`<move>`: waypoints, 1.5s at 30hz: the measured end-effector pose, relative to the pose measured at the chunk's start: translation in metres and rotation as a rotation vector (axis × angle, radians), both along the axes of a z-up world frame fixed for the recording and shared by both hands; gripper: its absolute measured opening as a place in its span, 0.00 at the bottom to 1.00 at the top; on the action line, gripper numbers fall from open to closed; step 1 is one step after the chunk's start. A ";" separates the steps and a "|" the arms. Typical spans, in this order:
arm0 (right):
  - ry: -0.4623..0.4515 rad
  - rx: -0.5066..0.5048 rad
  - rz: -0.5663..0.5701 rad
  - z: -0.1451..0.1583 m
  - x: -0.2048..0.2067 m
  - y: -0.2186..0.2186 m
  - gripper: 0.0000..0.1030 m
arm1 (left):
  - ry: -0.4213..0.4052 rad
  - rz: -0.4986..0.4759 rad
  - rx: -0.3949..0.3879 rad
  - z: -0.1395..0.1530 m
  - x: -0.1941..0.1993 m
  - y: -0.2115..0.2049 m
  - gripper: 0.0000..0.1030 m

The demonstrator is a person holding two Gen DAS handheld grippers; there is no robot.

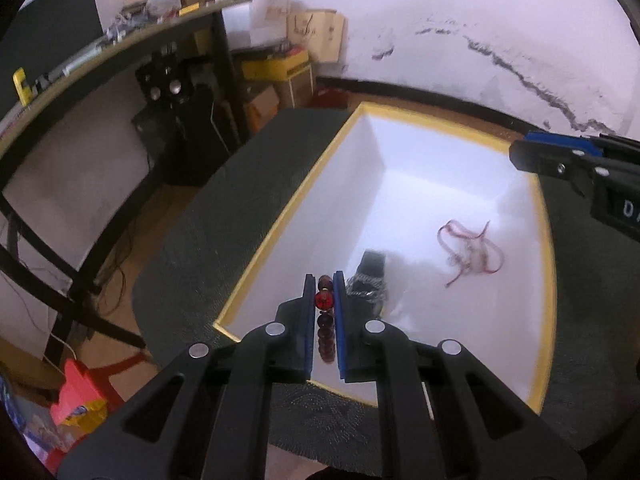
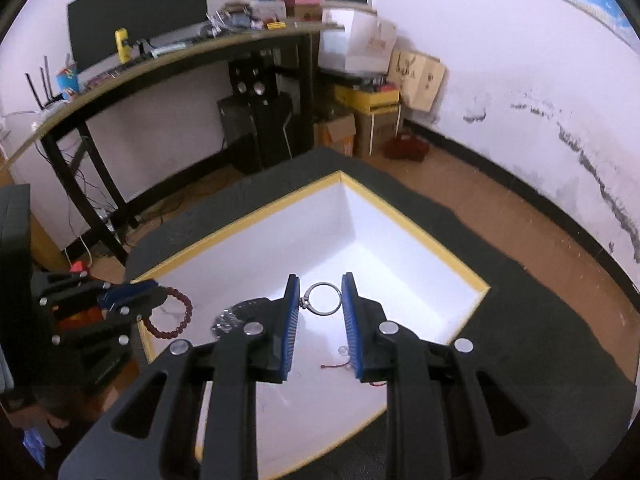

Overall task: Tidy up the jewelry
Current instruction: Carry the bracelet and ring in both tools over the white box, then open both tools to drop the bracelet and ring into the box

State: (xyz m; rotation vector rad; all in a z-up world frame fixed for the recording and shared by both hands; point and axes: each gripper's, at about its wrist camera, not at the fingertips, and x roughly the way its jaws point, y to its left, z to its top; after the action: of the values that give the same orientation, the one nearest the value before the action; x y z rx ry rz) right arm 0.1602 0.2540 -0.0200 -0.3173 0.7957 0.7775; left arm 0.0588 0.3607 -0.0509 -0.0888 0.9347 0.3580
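The left gripper point(image 1: 324, 280) is clamping a red bead bracelet point(image 1: 324, 300) in narrow jaws, low centre over the white yellow-rimmed box point(image 1: 280, 216), while the right gripper point(image 2: 320, 282) is pinching a silver ring point(image 2: 324, 299) mid-frame above that box's floor.

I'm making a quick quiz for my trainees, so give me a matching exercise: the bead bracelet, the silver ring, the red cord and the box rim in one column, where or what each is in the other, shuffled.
Things:
1. bead bracelet
2. silver ring
3. red cord
4. box rim

Places or colours:
A. yellow
B. lying loose on the white box floor
C. clamped in the left gripper
D. held between the pads of the right gripper

Pairs: 1-C, 2-D, 3-B, 4-A
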 end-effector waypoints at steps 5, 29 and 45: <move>0.043 -0.040 -0.014 -0.033 0.017 0.015 0.21 | 0.037 0.002 -0.023 -0.030 0.017 0.005 0.08; 0.073 -0.080 -0.019 -0.067 0.034 0.022 0.21 | 0.073 -0.016 -0.031 -0.055 0.035 0.000 0.08; 0.094 -0.084 -0.053 -0.069 0.044 0.023 0.65 | 0.102 -0.009 -0.034 -0.055 0.042 -0.004 0.43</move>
State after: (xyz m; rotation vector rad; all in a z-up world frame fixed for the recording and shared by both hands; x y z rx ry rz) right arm 0.2037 0.2769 -0.0890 -0.3348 0.9233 0.7142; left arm 0.1010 0.3569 -0.1062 -0.0981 1.0419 0.3411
